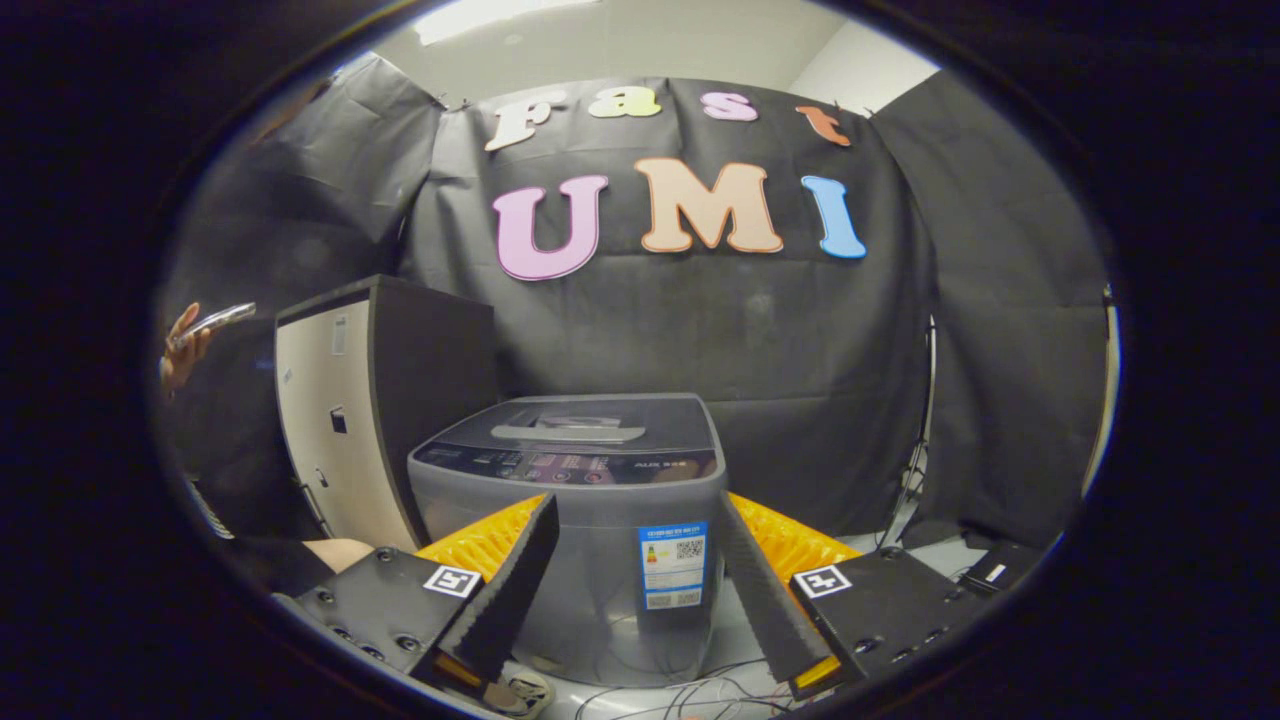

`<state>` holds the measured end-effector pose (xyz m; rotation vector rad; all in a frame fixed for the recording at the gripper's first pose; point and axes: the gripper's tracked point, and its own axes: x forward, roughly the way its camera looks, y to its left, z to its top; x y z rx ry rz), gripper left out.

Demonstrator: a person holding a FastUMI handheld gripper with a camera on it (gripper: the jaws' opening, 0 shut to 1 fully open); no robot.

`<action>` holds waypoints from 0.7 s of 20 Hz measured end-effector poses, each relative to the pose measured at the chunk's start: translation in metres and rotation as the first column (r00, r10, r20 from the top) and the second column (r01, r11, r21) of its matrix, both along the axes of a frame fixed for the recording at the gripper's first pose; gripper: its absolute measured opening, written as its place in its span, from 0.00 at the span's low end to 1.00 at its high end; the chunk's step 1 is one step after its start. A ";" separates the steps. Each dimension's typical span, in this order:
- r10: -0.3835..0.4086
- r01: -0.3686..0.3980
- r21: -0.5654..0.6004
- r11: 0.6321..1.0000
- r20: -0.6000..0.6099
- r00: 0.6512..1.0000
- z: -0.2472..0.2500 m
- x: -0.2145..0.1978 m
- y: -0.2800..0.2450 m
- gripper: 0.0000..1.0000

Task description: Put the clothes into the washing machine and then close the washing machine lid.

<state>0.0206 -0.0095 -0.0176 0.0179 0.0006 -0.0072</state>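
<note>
You have one washing machine straight ahead, a grey top-loader with its lid lying flat and closed, one label stuck on its front, and its body showing in the gap between your gripper's two fingers. Your gripper is spread wide with nothing in its hold, one finger on each side of the machine's front. Beyond it to the left stands one dark cabinet with a pale side, further left a person's hand holds up one phone, and several cables trail on the floor below the machine.
</note>
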 end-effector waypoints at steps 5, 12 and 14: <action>0.000 0.000 -0.013 1.000 -0.003 1.000 -0.002 -0.003 0.002 0.98; 0.001 -0.001 -0.017 1.000 -0.001 1.000 -0.004 -0.006 0.001 0.98; 0.001 -0.001 -0.016 1.000 0.000 1.000 -0.004 -0.007 0.001 0.98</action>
